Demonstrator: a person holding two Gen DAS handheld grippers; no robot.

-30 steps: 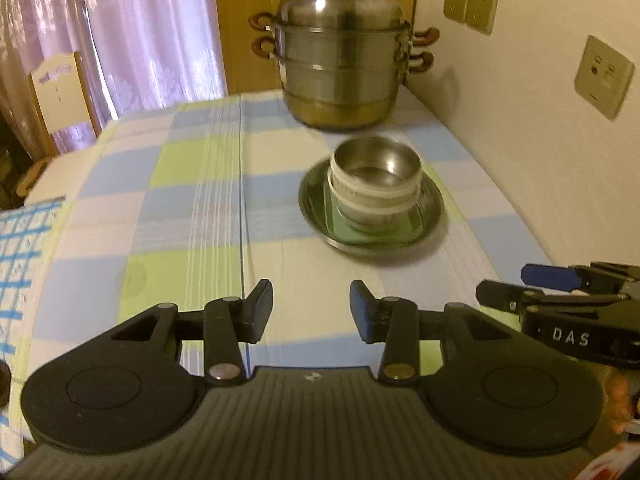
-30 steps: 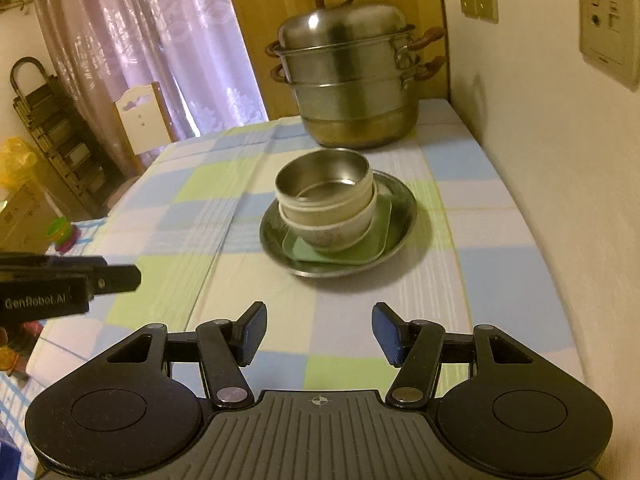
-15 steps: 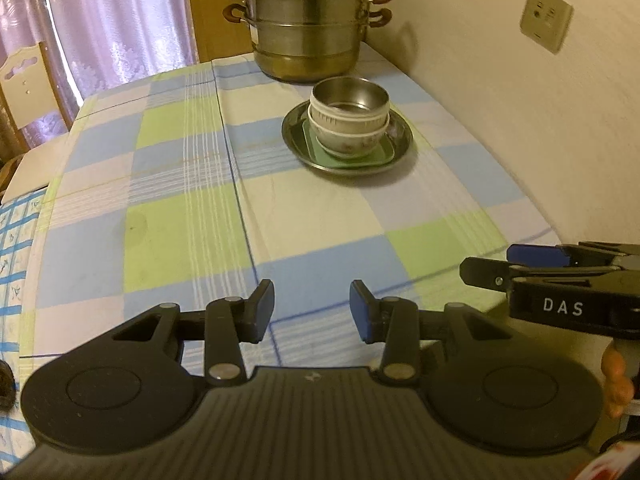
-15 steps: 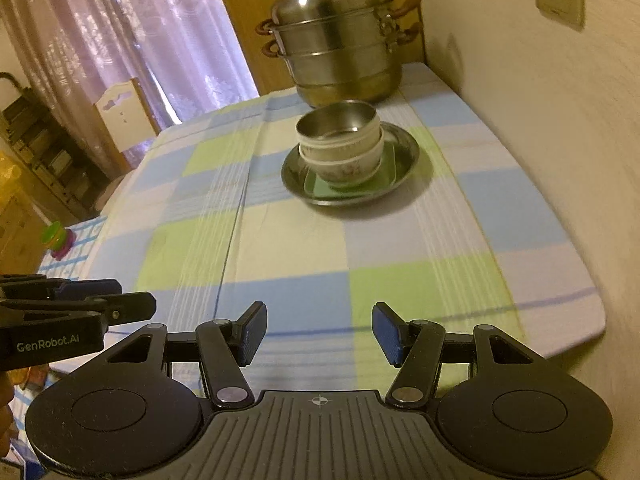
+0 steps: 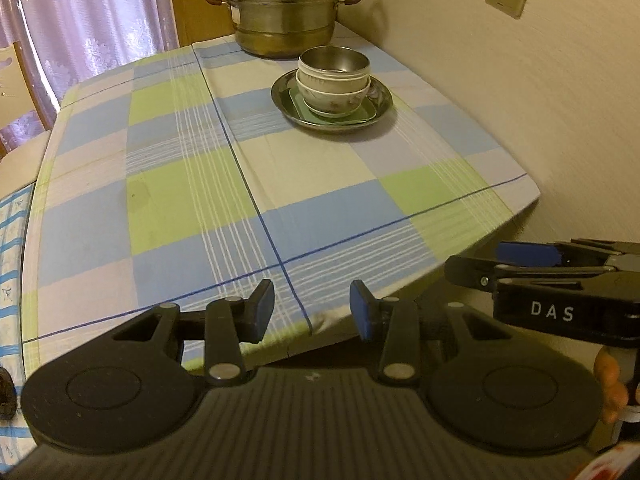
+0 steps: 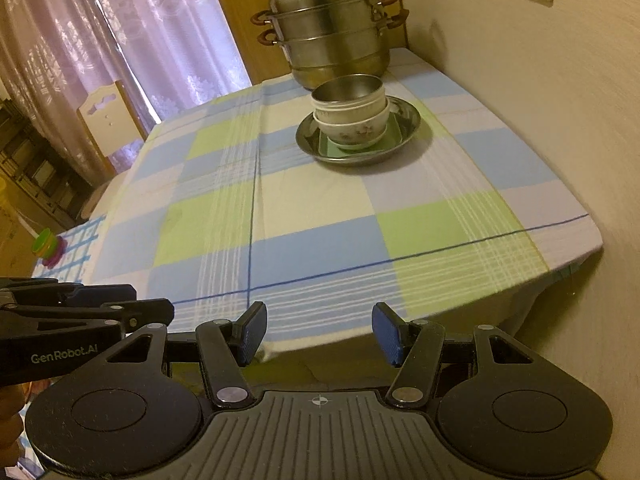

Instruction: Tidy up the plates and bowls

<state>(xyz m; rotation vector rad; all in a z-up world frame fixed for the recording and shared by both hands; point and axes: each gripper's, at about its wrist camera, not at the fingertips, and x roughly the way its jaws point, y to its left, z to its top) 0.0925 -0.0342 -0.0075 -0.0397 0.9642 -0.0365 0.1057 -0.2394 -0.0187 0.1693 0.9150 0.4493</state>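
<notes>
A stack stands at the table's far right: a round steel plate [image 5: 382, 98] [image 6: 408, 120], a green square plate [image 5: 366, 114] [image 6: 394, 136] on it, then a white flowered bowl [image 5: 334, 100] [image 6: 356, 130], and a steel bowl [image 5: 334, 60] [image 6: 348, 88] nested on top. My left gripper [image 5: 312, 312] is open and empty, beyond the table's near edge. My right gripper [image 6: 320, 334] is open and empty, also off the near edge. Each gripper shows at the side of the other's view.
A large steel steamer pot [image 5: 284, 8] [image 6: 332, 36] stands behind the stack at the back. The checked tablecloth [image 5: 180, 184] [image 6: 280, 208] covers the table. A wall [image 5: 520, 80] runs along the right edge. A chair [image 6: 108, 120] and curtains are at the left.
Both grippers have pulled back from the stack toward the table's near edge and past it. The stack now looks farther away. Both stayed open and empty.
</notes>
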